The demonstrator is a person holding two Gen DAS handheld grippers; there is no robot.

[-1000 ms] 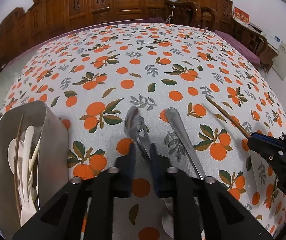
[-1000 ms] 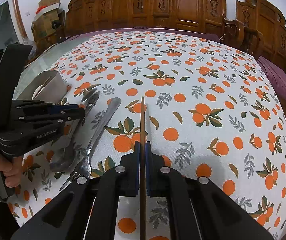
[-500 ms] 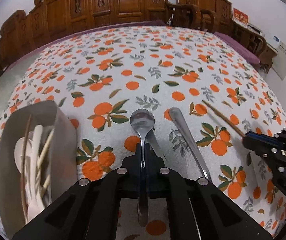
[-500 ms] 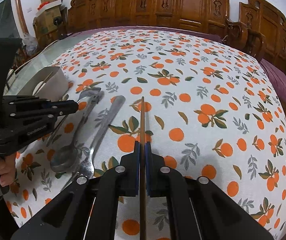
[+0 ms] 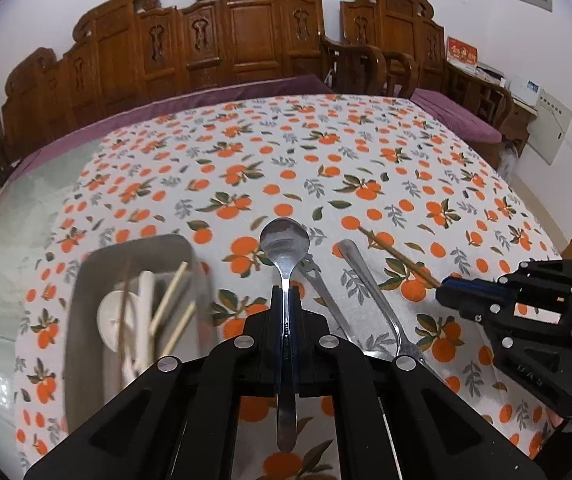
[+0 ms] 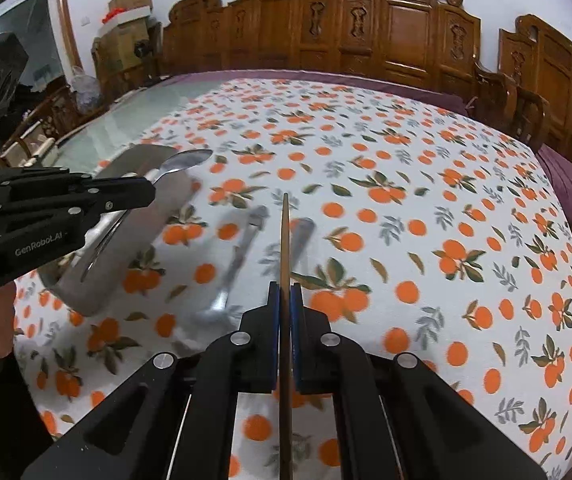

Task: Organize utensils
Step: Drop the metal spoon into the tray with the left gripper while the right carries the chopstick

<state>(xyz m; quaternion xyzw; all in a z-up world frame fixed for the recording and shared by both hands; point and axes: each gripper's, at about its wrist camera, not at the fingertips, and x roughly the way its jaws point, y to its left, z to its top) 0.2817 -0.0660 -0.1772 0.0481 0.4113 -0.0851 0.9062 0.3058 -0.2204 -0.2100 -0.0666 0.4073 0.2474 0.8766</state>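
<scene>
While the rectangular grey metal utensil tray [image 5: 86,344] sits on the orange-patterned desk [image 5: 366,168] holding pale chopsticks, the left claw [image 5: 286,304] is clenched on a shiny steel spoon [image 5: 285,240] just right of it. Right of that tray, a second spoon [image 5: 320,284] and fork [image 5: 370,280] lie flat; the right claw [image 6: 285,300] pinches a thin brown chopstick [image 6: 285,236].

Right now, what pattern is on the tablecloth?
Oranges with green leaves on white tablecloth; clearest in the left wrist view.
</scene>
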